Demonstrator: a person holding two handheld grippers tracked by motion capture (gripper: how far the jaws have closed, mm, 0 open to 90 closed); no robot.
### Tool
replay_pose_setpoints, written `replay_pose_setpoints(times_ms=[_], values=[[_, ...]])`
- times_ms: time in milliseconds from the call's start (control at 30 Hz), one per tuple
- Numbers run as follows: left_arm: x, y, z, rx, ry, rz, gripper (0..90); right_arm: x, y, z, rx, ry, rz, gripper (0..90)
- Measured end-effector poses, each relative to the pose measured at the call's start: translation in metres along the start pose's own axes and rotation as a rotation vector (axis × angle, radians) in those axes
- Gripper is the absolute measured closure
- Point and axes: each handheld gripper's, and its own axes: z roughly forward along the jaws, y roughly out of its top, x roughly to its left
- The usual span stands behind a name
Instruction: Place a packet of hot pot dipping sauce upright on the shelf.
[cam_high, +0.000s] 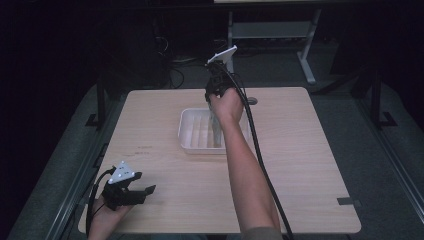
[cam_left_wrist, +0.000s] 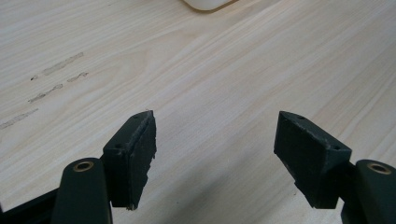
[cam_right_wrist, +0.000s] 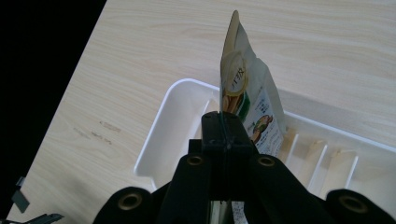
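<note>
Right tongs (cam_right_wrist: 224, 122) closed tight on a flat printed packet (cam_right_wrist: 247, 100), both black jaws pressed together on its edge. Packet held upright and on its narrow side, over the white tray (cam_right_wrist: 159, 126), with its lower part among the thin dividers of that tray — hard to tell whether touching the bottom or not. Seen from the high view, right tongs (cam_high: 216, 96) above the far side of the tray (cam_high: 187, 131), pointing down, hand wrapped around the body, forearm stretched across the middle of the table (cam_high: 310, 165), black cable trailing back along the arm. Packet (cam_high: 216, 129) there visible as a thin pale strip standing inside the tray. Left tongs (cam_high: 142, 191) resting low at the near left corner of the table, well apart from the tray, grey three-cornered plate on top. Left tongs (cam_left_wrist: 215, 140) wide open in their own view — nothing between the two black pads, just bare pale wood below, with a few faint grey marks (cam_left_wrist: 51, 86) on the wood to the left and a rounded corner of the tray (cam_left_wrist: 208, 4) at the top edge.
</note>
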Motion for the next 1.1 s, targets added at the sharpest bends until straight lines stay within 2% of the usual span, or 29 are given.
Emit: replay_pose_setpoints(times_ms=[200, 433, 567, 733, 1100], values=[[0.0, 0.0, 0.0, 0.0, -0.001, -0.001, 29.0, -0.006, -0.003, 0.005, 0.005, -0.01, 0.005, 89.0], [0.0, 0.0, 0.001, -0.001, 0.0, -0.002, 29.0, -0.022, -0.011, 0.011, 0.027, -0.028, 0.018, 88.8], [0.0, 0.0, 0.0, 0.002, 0.002, 0.0, 29.0, -0.028, -0.015, 0.013, 0.029, -0.013, 0.027, 88.9], [0.0, 0.0, 0.0, 0.002, 0.003, 0.001, 29.0, -0.029, -0.016, 0.011, 0.034, -0.027, 0.016, 88.6], [0.001, 0.0, 0.001, 0.003, 0.004, -0.001, 28.8, -0.034, -0.02, 0.008, 0.042, -0.025, 0.007, 87.0]])
